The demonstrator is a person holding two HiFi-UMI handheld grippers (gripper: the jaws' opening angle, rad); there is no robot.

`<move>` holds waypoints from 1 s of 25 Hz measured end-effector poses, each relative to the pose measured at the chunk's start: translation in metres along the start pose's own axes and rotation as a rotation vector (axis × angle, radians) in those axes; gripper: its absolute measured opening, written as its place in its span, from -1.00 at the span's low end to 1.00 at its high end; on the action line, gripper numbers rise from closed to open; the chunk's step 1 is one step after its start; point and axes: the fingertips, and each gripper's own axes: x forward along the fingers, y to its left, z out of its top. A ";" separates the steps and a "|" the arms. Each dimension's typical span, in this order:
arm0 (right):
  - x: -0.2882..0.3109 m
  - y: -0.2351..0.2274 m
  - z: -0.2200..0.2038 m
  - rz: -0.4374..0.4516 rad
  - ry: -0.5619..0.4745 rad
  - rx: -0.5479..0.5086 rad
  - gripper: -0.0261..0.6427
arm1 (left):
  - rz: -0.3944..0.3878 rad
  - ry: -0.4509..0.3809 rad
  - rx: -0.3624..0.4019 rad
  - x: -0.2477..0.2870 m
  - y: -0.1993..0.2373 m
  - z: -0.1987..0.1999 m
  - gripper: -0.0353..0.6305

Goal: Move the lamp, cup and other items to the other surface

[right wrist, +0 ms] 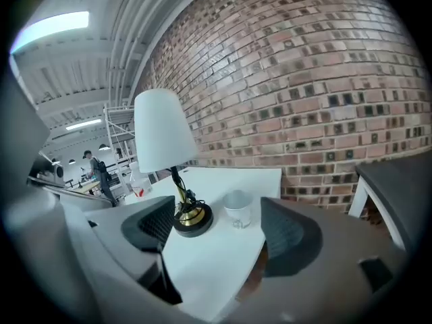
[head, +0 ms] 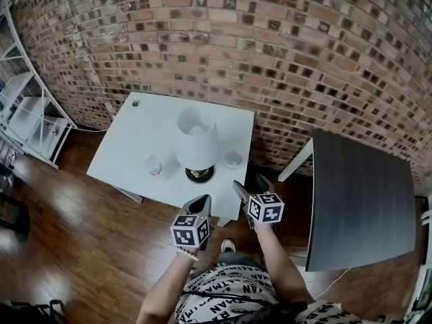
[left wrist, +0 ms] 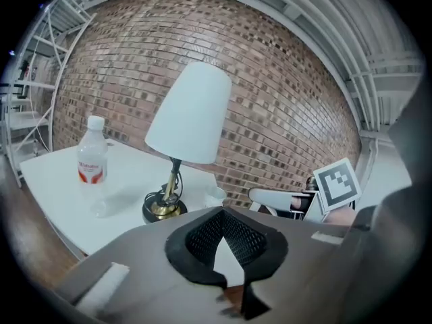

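Note:
A lamp [head: 197, 140] with a white shade and a brass-and-black base stands near the front of the white table [head: 131, 137]. A small clear bottle [head: 152, 165] with a red label stands left of it, and a white cup [head: 233, 159] to its right. Both grippers hover just off the table's front edge, touching nothing. My left gripper [head: 204, 200] is shut and empty, its pads meeting at the tips [left wrist: 223, 214]. My right gripper [head: 250, 183] is open with nothing between its fingers, and the lamp [right wrist: 160, 130] and cup [right wrist: 237, 208] show beyond its jaws [right wrist: 219, 228].
A dark-topped table [head: 358, 201] stands to the right, with a gap of wooden floor [head: 88, 235] between it and the white table. A brick wall [head: 270, 52] runs behind both. White shelving [head: 27, 113] stands at the far left.

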 end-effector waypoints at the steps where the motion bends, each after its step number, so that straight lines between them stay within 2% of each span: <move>1: 0.008 -0.004 0.000 0.006 0.006 -0.013 0.30 | 0.004 0.002 -0.001 0.008 0.001 0.000 -0.88; 11: 0.089 -0.030 -0.028 0.075 0.091 -0.112 0.30 | 0.065 0.008 -0.040 0.067 0.017 -0.024 -0.88; 25: 0.159 -0.034 -0.047 0.147 0.157 -0.158 0.30 | 0.143 0.018 -0.063 0.105 0.047 -0.029 -0.88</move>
